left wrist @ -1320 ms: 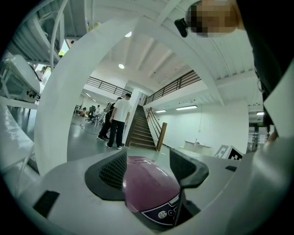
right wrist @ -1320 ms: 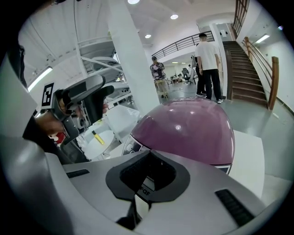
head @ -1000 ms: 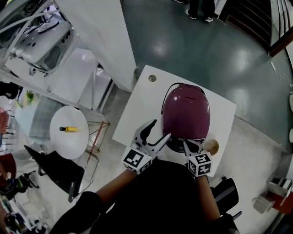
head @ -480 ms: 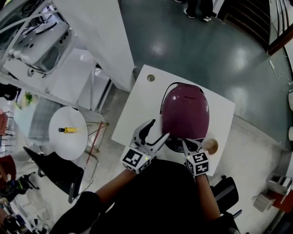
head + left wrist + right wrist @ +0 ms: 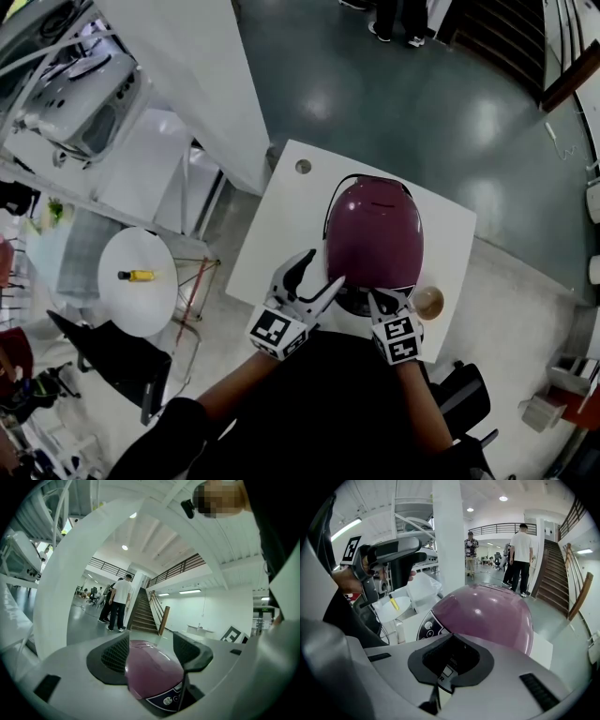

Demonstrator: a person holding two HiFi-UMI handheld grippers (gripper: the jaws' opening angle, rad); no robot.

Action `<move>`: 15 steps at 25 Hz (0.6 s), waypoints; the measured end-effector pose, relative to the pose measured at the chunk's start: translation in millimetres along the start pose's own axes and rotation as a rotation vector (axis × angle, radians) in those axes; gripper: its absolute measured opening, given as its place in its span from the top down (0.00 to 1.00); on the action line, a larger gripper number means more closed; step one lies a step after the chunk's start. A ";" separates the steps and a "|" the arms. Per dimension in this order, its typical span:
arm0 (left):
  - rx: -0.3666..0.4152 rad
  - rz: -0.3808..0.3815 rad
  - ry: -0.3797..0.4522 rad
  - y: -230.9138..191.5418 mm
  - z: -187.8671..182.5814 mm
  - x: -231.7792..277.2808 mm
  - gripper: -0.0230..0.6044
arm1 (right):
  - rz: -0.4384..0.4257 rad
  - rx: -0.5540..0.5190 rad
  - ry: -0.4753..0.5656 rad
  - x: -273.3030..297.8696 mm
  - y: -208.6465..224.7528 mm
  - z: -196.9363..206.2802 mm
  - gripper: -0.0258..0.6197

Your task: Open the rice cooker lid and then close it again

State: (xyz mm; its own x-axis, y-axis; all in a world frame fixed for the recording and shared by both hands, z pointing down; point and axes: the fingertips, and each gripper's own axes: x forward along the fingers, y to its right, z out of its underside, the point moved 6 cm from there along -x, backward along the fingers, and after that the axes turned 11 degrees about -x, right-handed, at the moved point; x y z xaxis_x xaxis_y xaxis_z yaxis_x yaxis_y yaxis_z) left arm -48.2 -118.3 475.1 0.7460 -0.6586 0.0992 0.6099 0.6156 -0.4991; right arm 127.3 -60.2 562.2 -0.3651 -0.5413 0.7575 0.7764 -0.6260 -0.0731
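Left gripper (image 5: 317,274): fingers (image 5: 115,658) spread wide. The front of the rice cooker (image 5: 373,230) shows in the gap between them, with nothing clamped. From the head view the tips lie at the cooker's lower-left front; contact cannot be confirmed.

Right gripper (image 5: 377,300): fingers (image 5: 454,660) closed together, with nothing between the pads. The tips are at the cooker's front edge, just above its control panel.

Rice cooker: maroon dome, lid down. It stands centre-right on the white tabletop (image 5: 281,220), with its front close to the lower edge.

Clearance: there is bare tabletop to the left of the cooker and toward the upper-left corner, where a small round hole (image 5: 303,167) sits. The strip to the right of the cooker is narrower. Dark floor (image 5: 450,112) lies open beyond the upper and right edges. At the left of the frame a round side table (image 5: 122,300) carries a yellow item (image 5: 139,276), well apart from the work.

Containers: a tan cup (image 5: 427,302) stands just beside the cooker's lower right and near the right gripper. Its contents are not readable.
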 end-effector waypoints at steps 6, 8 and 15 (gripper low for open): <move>0.032 0.001 -0.021 -0.8 3.9 0.7 0.53 | 0.012 -0.002 0.009 0.8 -0.5 0.6 0.96; 0.033 0.004 -0.022 0.5 3.5 1.4 0.53 | 0.014 0.000 0.014 1.0 -0.9 0.5 0.96; 0.042 0.015 -0.026 9.2 4.3 4.8 0.53 | 0.024 0.030 0.039 -1.2 -0.9 3.3 0.96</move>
State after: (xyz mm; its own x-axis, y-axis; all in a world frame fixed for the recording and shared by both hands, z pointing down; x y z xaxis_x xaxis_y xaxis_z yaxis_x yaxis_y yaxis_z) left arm -37.9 -114.0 474.7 0.7616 -0.6378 0.1149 0.6089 0.6434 -0.4639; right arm 128.8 -57.2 563.4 -0.3656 -0.5776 0.7299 0.8000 -0.5958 -0.0708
